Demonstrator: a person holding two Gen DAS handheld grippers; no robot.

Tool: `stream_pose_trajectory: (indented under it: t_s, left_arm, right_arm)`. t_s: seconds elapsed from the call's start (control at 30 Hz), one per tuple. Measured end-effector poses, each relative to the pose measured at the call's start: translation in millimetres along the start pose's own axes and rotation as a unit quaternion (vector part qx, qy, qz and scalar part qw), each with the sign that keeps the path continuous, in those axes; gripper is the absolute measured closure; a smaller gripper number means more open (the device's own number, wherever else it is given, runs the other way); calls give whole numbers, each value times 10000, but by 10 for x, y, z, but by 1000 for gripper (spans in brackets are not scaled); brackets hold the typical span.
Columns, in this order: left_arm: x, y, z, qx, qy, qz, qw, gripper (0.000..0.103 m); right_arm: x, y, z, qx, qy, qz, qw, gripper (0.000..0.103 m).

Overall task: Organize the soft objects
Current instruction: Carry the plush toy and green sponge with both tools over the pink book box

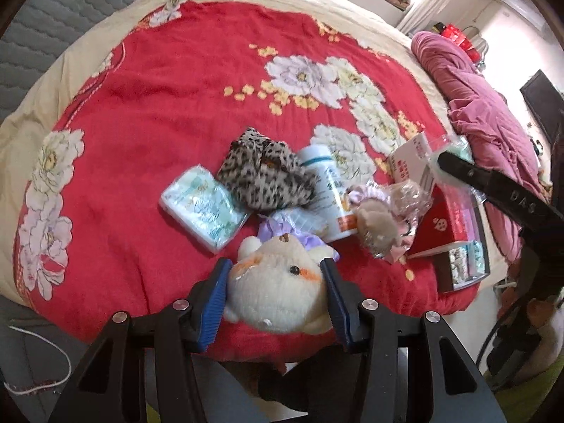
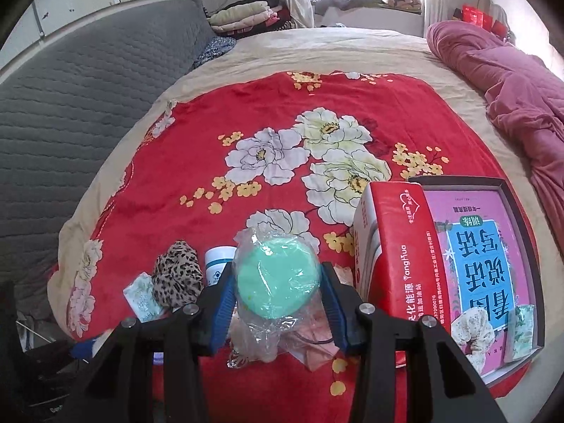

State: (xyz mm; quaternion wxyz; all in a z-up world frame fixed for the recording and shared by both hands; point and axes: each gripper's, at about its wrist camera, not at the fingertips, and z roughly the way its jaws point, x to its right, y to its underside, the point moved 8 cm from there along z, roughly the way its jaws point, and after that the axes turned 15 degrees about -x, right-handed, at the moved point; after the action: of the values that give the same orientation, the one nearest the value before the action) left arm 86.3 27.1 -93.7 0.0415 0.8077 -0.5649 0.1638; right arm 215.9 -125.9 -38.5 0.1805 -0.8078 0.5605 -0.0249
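We see the left gripper (image 1: 275, 283) clamped on a cream plush toy (image 1: 278, 289). The right gripper (image 2: 276, 294) holds a bagged green sponge (image 2: 276, 278), with the red box (image 2: 398, 246) at its three o'clock.

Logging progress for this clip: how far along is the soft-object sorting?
Done: a floral scrunchie and a tissue pack already lie in the box tray. In hand: left tool grips the plush toy; right tool grips the bagged green sponge. Left: leopard cloth, tissue pack.

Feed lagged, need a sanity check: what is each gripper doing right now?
Left gripper: closed on the cream plush toy.
Right gripper: closed on the green sponge in clear plastic wrap.
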Motion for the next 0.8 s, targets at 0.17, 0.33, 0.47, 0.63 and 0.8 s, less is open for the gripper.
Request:
stream_pose_trajectory:
  t_s: [0.17,0.33,0.47,0.63,0.8]
  left_arm:
    - [97,-59,-114,142,18,76,9999,50]
    - [266,-128,-218,245,31,238,9994,50]
    - [456,-171,-307,336,49,415,9986,50]
    - [716,-206,-406,431,51,656,9969,50]
    - [973,-223,-466,493,65,854,9951,50]
  right_arm:
    - [36,1,-81,68,-37,33,10000,57]
    - [118,0,-227,185,-44,85,9998,57]
    - [206,17,-371,286,-63,145,9995,57]
    - [344,58,-584,452,-62,202,9988,57]
    - [521,100,-766,599,-58,320,9977,57]
